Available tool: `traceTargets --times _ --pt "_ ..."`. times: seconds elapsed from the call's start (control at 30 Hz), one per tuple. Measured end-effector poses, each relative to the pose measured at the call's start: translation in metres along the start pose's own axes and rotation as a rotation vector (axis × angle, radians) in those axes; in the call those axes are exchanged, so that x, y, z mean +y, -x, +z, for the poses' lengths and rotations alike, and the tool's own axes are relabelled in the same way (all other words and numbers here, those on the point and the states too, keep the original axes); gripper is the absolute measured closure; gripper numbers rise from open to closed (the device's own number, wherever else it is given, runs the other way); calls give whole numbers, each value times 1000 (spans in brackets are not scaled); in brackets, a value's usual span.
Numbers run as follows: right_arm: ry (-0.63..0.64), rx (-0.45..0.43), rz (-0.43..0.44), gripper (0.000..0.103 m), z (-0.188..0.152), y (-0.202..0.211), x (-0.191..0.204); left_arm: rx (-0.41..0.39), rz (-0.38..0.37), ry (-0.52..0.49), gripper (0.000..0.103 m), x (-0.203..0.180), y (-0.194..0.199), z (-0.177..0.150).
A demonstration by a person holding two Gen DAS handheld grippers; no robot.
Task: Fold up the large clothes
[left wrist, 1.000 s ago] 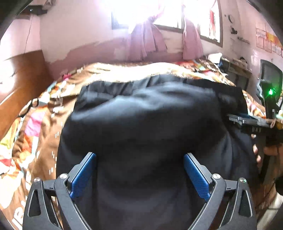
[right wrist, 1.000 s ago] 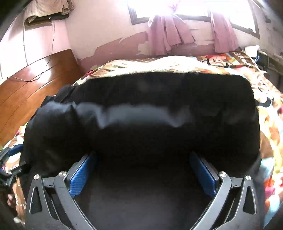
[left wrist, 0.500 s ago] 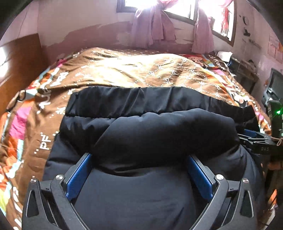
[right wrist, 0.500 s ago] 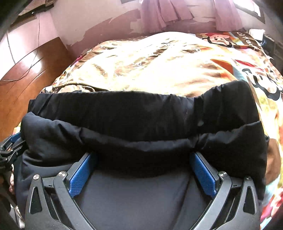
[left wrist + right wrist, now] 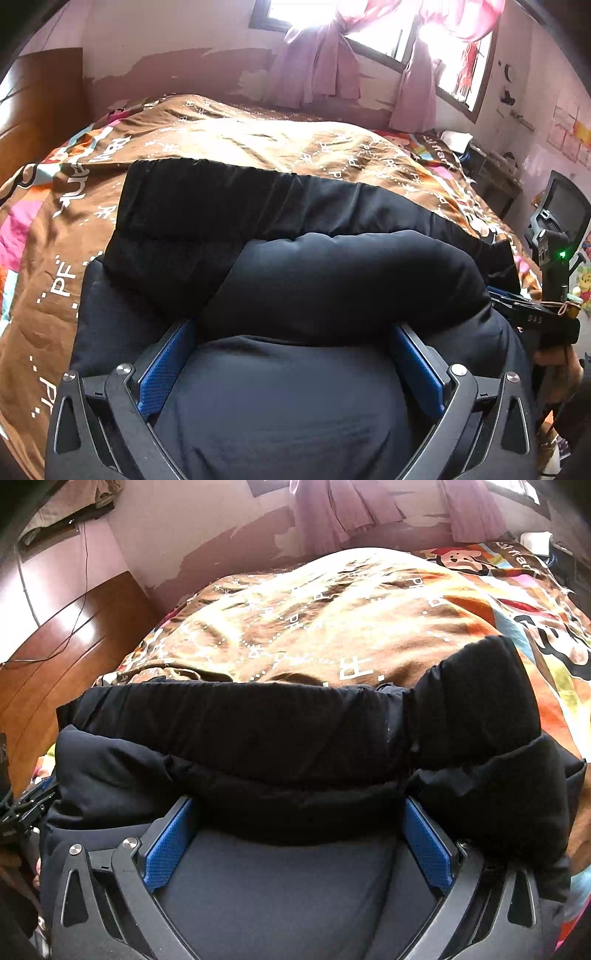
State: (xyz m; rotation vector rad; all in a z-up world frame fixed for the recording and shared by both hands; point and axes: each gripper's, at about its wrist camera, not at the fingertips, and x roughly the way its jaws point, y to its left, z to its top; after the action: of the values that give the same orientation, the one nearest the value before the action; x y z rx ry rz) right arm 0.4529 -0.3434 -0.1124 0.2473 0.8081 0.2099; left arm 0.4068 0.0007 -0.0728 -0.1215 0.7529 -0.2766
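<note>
Left wrist view puts us low over a black padded jacket (image 5: 354, 280) spread on the bed (image 5: 258, 140), whose brown printed quilt (image 5: 44, 302) shows on the left and beyond the jacket's far edge. Our left gripper (image 5: 291, 362) has its blue fingers (image 5: 164, 369) spread wide, and a puffy roll of the jacket bulges across the gap between them; whether the fingers press the cloth or merely flank it we cannot tell. From the right wrist view the right gripper (image 5: 297, 845) stands the same way, wide open with a thick fold of the jacket (image 5: 295, 746) lying between its fingers (image 5: 424, 845), and a sleeve-like lobe hanging at the right. We judge this garment to be soft, bulky and springy: light for its size, but full of air, so a fold will likely puff back up unless pressed flat. Its shell looks smooth and may slip in a shallow pinch. We would take hold deep, at the near hem or along a seam where layers stack, one gripper toward each side, and carry the edge evenly. At the right edge of the left wrist view the other handheld gripper (image 5: 532, 314) and the person's hand (image 5: 554, 365) sit beside the jacket.
</note>
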Motion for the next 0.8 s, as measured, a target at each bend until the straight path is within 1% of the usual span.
traceTargets --times 0.23,0.43,0.53,0.7,0.8 --pt "0 -36 5 0 -4 1 -2 -32 -22 9 0 2 1 -4" --pt "3 -59 6 0 -6 0 -2 -82 -68 29 0 9 4 -10" --pt "5 -75 8 0 -7 2 -3 -89 -69 28 0 10 4 -11" --pt "24 -140 -11 1 -15 14 1 -111 -65 15 0 10 6 -15" --pt "26 -165 -20 1 -18 22 3 -152 -86 11 0 14 10 -20"
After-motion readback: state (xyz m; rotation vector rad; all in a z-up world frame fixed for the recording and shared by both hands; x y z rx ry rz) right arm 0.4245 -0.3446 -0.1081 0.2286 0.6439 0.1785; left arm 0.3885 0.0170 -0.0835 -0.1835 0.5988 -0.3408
